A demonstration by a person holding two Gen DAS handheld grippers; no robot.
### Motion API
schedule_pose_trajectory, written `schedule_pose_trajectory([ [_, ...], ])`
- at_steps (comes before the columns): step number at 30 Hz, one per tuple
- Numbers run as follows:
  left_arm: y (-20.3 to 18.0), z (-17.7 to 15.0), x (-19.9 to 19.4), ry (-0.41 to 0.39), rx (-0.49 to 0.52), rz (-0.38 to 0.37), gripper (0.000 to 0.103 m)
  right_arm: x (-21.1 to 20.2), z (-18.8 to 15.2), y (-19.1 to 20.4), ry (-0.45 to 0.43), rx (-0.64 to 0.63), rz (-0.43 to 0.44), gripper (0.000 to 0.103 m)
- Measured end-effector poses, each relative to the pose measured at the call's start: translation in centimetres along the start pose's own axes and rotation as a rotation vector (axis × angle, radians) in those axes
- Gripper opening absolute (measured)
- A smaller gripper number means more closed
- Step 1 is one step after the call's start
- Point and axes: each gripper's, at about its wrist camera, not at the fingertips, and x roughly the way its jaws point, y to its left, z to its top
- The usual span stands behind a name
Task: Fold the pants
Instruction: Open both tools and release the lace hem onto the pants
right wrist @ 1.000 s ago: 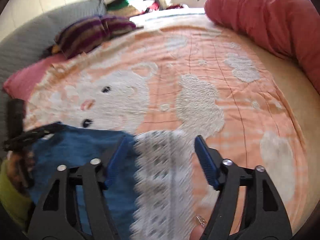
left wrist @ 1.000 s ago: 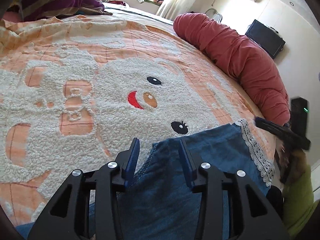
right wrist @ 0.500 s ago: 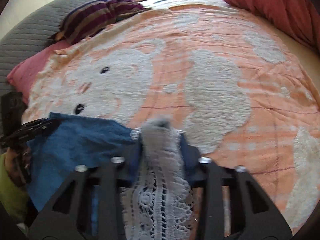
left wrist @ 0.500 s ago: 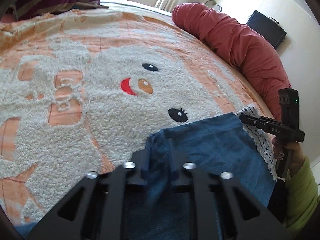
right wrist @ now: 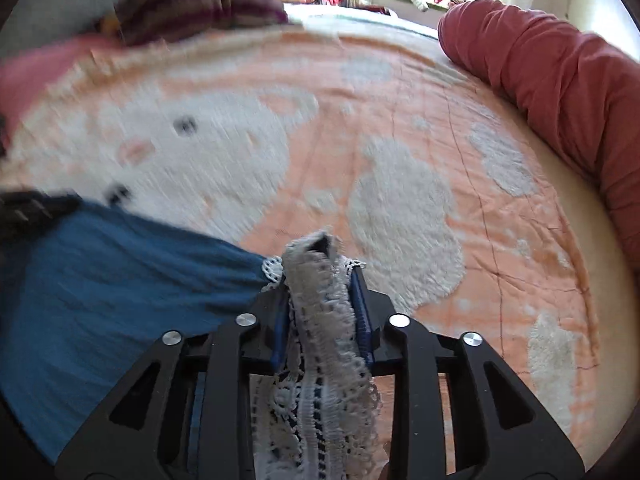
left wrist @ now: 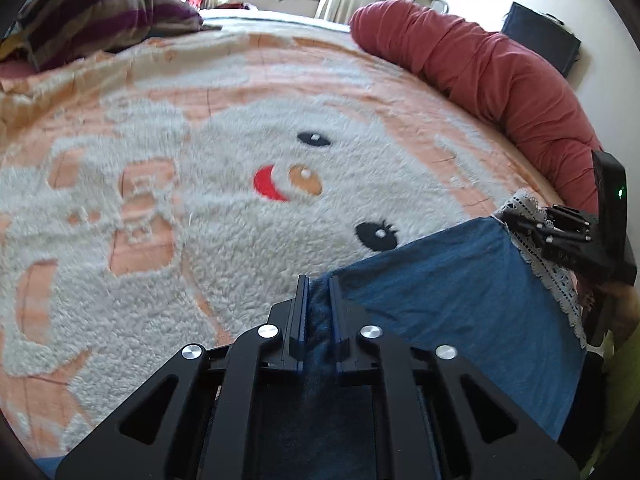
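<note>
The blue denim pants (left wrist: 460, 300) with a white lace hem (left wrist: 548, 264) are held up over the bed. My left gripper (left wrist: 318, 284) is shut on a denim edge of the pants. My right gripper (right wrist: 320, 276) is shut on the lace hem (right wrist: 324, 344); the denim (right wrist: 120, 276) stretches left from it. The right gripper also shows in the left wrist view (left wrist: 568, 232) at the lace corner. The left gripper shows blurred in the right wrist view (right wrist: 32, 208).
The bed carries an orange and white fleece blanket with a bear face (left wrist: 280, 168). A rolled red quilt (left wrist: 500, 76) lies along the right side. A striped purple pillow (left wrist: 100, 16) lies at the back left. A black screen (left wrist: 540, 36) stands by the wall.
Both grippers closed from open, the left on the denim edge and the right on the lace hem. Both have since lifted the pants and moved forward over the blanket.
</note>
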Motion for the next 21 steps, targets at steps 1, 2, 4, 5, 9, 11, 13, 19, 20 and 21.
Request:
schedule_pose_trajectory([
  [1,0.1,0.0,0.0,-0.001,-0.006,-0.002,0.014,0.1,0.0,0.0,0.000,-0.002,-0.014,0.031],
  [2,0.2,-0.1,-0.1,-0.004,-0.009,-0.001,0.015,0.0,0.1,-0.3,-0.006,0.007,-0.034,0.033],
  [4,0.4,-0.1,-0.3,-0.012,-0.017,-0.007,0.017,-0.3,-0.3,-1.2,-0.021,0.038,-0.048,0.043],
  [5,0.4,-0.2,-0.5,-0.015,-0.021,-0.009,0.020,-0.6,-0.4,-1.7,-0.034,0.070,-0.038,0.043],
  [9,0.1,0.1,-3.6,-0.077,-0.009,-0.002,0.046,-3.9,-1.9,-4.8,-0.123,0.234,-0.050,0.046],
  [11,-0.2,0.1,-5.1,-0.106,0.006,0.017,0.061,-5.9,-3.1,-6.4,-0.161,0.332,-0.029,0.048],
  [13,-0.7,0.1,-6.8,-0.137,0.029,0.044,0.073,-8.3,-4.8,-7.3,-0.205,0.417,0.032,0.057],
  [19,-2.6,-1.3,-11.4,-0.205,0.069,0.075,0.097,-12.8,-8.9,-5.9,-0.191,0.410,0.085,0.060],
  [20,-2.8,-1.6,-11.9,-0.208,0.068,0.067,0.098,-13.3,-9.3,-5.7,-0.184,0.411,0.099,0.060],
  [21,-3.2,-2.2,-12.6,-0.214,0.063,0.053,0.098,-13.7,-9.6,-5.4,-0.177,0.407,0.111,0.060],
])
